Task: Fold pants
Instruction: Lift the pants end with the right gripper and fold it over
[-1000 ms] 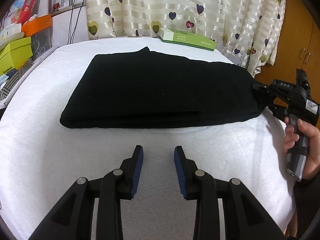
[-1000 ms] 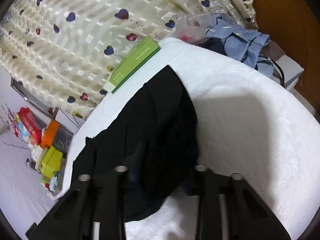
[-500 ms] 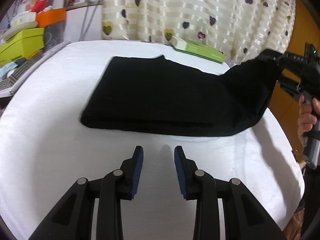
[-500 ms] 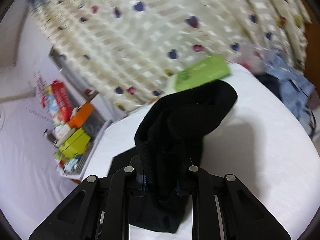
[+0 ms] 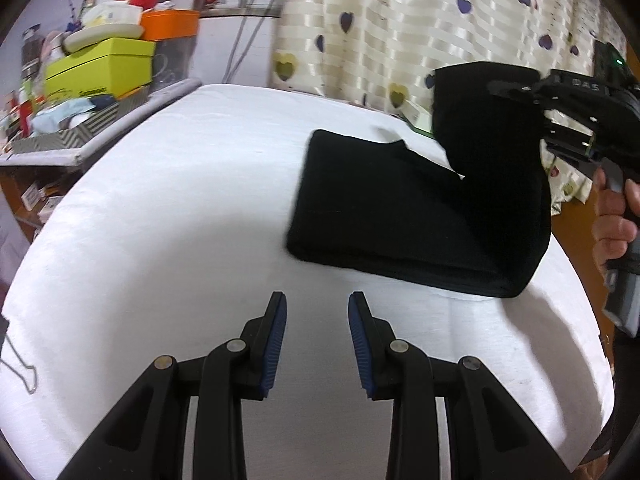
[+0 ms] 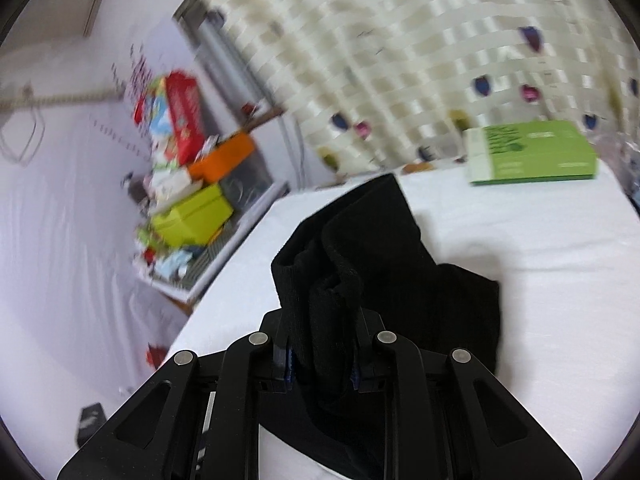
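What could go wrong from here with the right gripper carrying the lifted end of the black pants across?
1. The right gripper pinches a bunched wad of the black knit pants; layers could slip out mid-swing.
2. The open left gripper hovers off the fabric, so the flat part on the white padded table may drag.
3. The fold could land skewed, since the lifted end hangs twisted.
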`<state>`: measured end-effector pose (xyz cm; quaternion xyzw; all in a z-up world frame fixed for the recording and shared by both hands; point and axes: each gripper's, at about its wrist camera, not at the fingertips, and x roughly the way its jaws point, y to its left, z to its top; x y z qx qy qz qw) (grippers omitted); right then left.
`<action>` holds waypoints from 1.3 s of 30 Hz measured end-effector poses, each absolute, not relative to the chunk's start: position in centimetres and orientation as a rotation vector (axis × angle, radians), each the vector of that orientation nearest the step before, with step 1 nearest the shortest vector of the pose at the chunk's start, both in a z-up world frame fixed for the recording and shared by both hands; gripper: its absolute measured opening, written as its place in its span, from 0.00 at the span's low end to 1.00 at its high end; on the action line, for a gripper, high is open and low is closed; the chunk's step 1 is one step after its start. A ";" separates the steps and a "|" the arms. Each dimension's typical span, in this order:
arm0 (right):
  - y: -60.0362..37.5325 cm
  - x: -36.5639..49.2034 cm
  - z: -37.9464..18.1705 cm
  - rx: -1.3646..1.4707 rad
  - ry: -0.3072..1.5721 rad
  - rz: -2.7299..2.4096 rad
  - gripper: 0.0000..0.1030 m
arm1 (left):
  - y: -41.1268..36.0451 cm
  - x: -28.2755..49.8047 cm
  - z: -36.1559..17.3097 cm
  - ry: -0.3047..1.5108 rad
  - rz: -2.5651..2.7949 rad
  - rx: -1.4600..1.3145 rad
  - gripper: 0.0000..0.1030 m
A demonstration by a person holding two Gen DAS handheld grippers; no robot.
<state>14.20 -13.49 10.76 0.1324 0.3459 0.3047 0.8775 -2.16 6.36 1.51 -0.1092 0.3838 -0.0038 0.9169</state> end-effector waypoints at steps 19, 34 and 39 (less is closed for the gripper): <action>-4.5 12.9 5.0 0.046 0.851 0.704 0.20 | 9.8 -3.3 1.3 0.781 0.057 -0.279 0.33; -7.2 7.3 4.9 0.104 0.811 0.910 0.51 | 11.2 -3.7 3.3 0.729 0.087 -0.282 0.33; -12.0 7.2 4.8 0.134 0.750 0.718 0.26 | 10.5 -2.5 5.2 0.691 0.058 -0.259 0.33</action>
